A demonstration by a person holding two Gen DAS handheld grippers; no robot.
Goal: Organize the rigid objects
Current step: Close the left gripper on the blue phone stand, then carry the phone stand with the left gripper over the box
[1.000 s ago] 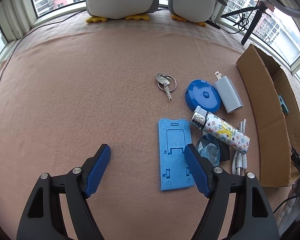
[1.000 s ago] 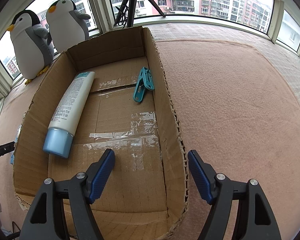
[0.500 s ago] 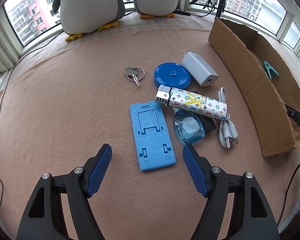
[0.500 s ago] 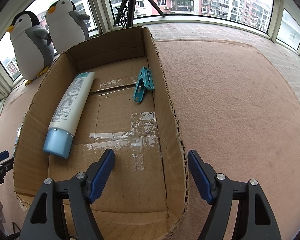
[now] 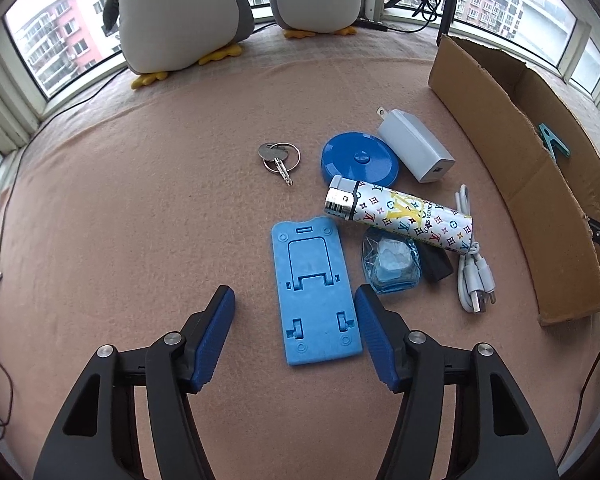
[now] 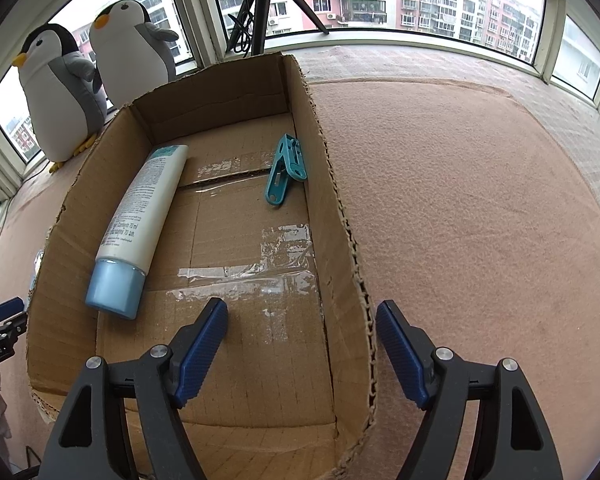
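Left wrist view: our left gripper (image 5: 294, 300) fingers apart, straddling the blue phone stand (image 5: 314, 290) flat on the bench (image 5: 140, 200). Right gripper (image 6: 300, 322) fingers apart over the cardboard box (image 6: 340, 220) holding tube (image 6: 140, 224) and clip (image 6: 286, 168).

Left hand-held gripper (image 5: 294, 304) has swung round and closed in on the blue phone stand (image 5: 314, 290). One second ago its right-side fingertip overlapped the stand's right edge, with the stand off toward 2 o'clock. Now the stand lies between the two open fingers, its near end level with the fingertips. The cardboard box (image 5: 512, 184) has slid from the 3 o'clock edge toward 2 o'clock. In the right wrist view, the left hand-held gripper's blue tip (image 6: 6, 307) now shows at 9 o'clock, further in than before.
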